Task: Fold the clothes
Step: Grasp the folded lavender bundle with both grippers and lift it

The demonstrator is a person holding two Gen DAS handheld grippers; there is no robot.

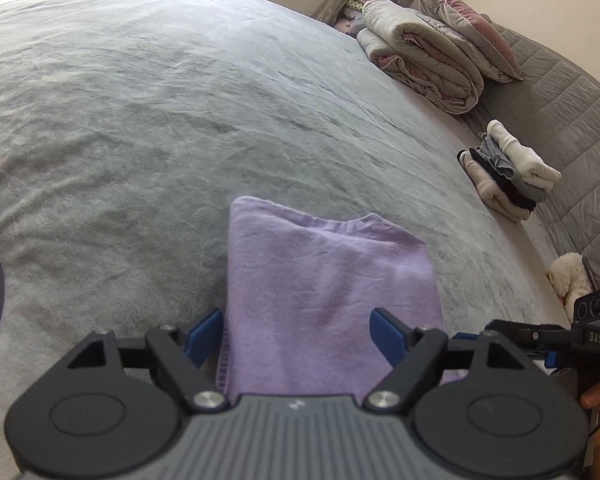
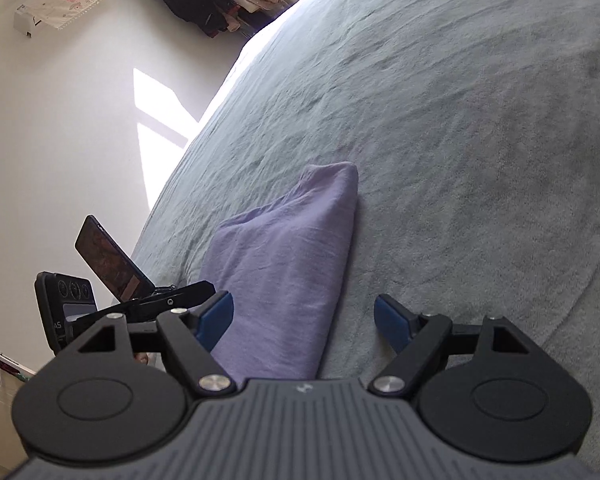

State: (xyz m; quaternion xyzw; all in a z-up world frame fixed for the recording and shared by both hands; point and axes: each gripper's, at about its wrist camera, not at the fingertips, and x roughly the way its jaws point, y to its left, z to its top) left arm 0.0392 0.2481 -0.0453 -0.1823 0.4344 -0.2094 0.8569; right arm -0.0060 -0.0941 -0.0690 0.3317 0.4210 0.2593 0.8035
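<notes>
Your left gripper [image 1: 296,334] hangs over the near end of the purple cloth [image 1: 324,288]. Its jaws stand wide open. The blue pads [image 1: 204,336] do not press on the cloth; the left pad sits just past the cloth's left edge and the right pad is over its right part.

The purple cloth is folded into a neat block and lies flat on the gray bed [image 1: 140,120], near the bed's front edge. Seen from your right wrist, the cloth [image 2: 280,264] runs away from you, with its far corner a bit puffed up.

Your right gripper [image 2: 304,320] is at the cloth's near end too, on the right of the left gripper. Its jaws are also wide open and grip nothing. Its left pad is over the cloth and its right pad is over the bare bed beside the cloth.

To the right of the cloth, well apart from it, a small stack of folded clothes [image 1: 508,172] sits by the padded headboard [image 1: 572,120]. Farther back from the cloth along the headboard lie a rolled quilt [image 1: 420,60] and a pillow [image 1: 464,24]. A white plush toy [image 1: 568,276] rests right of the cloth, by the headboard.
</notes>
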